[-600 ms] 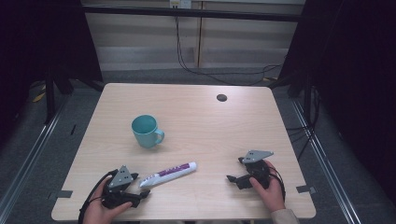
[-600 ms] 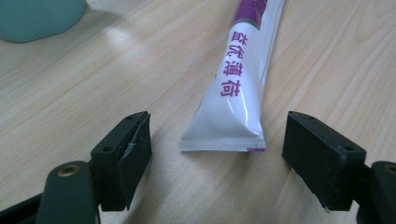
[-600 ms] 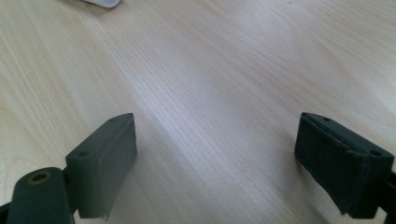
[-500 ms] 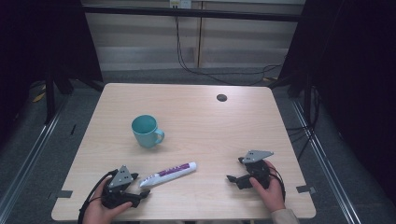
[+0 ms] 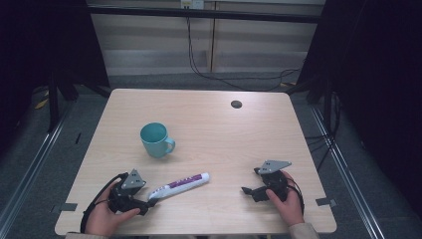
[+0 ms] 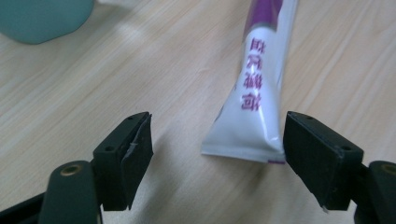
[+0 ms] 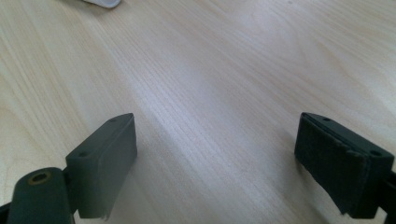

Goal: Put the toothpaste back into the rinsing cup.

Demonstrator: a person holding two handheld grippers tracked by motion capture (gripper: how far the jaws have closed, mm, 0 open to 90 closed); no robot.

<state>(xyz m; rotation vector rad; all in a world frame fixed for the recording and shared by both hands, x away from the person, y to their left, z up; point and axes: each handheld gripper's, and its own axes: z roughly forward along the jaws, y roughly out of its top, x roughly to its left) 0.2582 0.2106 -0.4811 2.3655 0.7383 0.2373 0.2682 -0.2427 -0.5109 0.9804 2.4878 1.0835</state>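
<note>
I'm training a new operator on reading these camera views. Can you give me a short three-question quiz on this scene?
1. True or false: the left gripper has its fingers clamped on the toothpaste tube.
2. Which end of the tube lies between the left gripper's fingers: A) the cap, B) the flat crimped end?
3. What stands on the table beyond the tube, and which way up?

Key
1. False: the fingers stand apart; the tube's end lies near one finger, unclamped.
2. B.
3. A teal mug, upright, mouth up.
</note>
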